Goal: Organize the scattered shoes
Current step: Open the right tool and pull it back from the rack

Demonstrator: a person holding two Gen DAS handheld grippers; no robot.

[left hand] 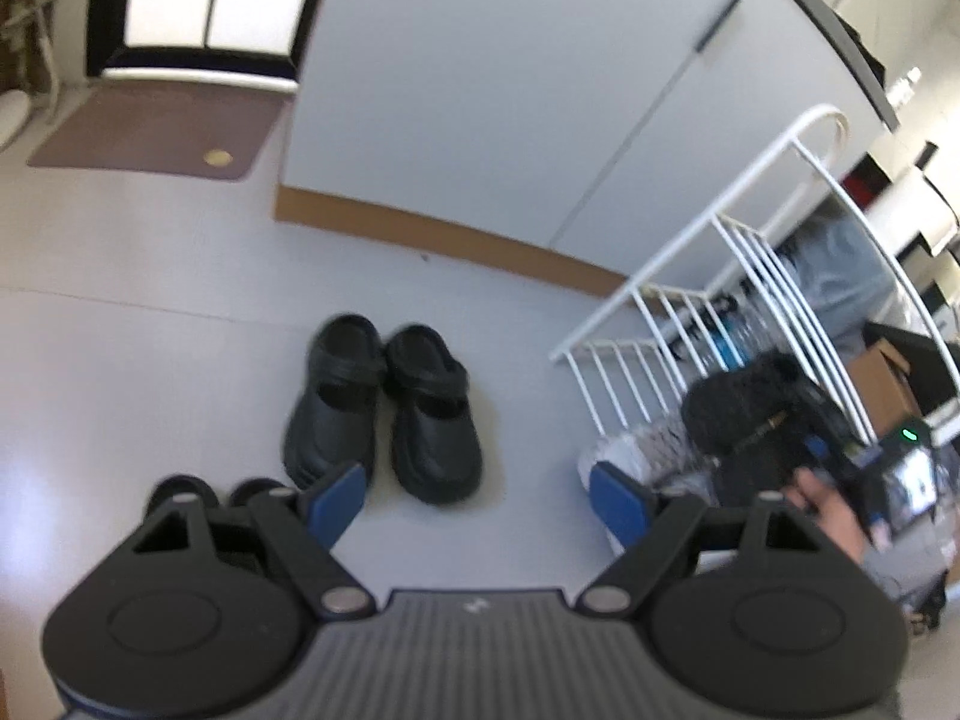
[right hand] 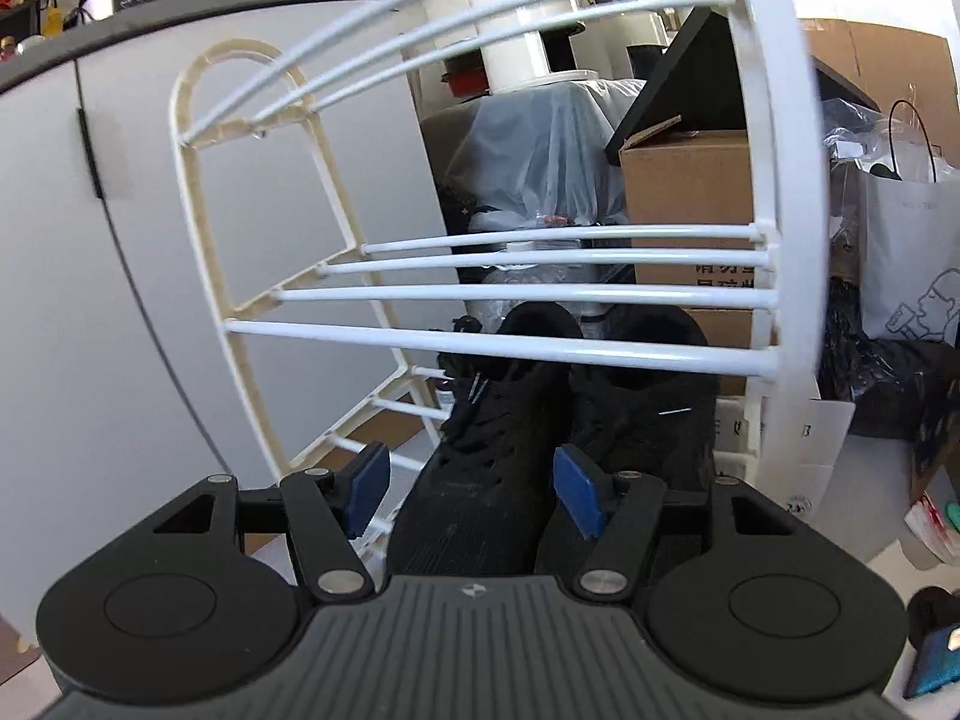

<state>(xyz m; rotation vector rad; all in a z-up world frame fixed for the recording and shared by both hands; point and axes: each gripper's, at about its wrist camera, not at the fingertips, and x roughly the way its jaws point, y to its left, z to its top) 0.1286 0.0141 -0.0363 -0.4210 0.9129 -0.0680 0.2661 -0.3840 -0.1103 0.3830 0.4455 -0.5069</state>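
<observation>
Right tongs (right hand: 471, 492) are standing spread with nothing pinched — the left black sneaker (right hand: 480, 468) of a pair is lying between the blue pads, untouched, beside its mate (right hand: 645, 414) on a lower tier of the white shoe rack (right hand: 498, 339). Left tongs (left hand: 477, 504) are gaping wide over the floor, facing two black clogs (left hand: 384, 408) sitting side by side near the cabinet. Judging by this, backing the right tongs straight out — without snagging laces or rails — is serving best. Sneaker heels are getting cut off beneath the tool, and motion blur is smearing the rack.
</observation>
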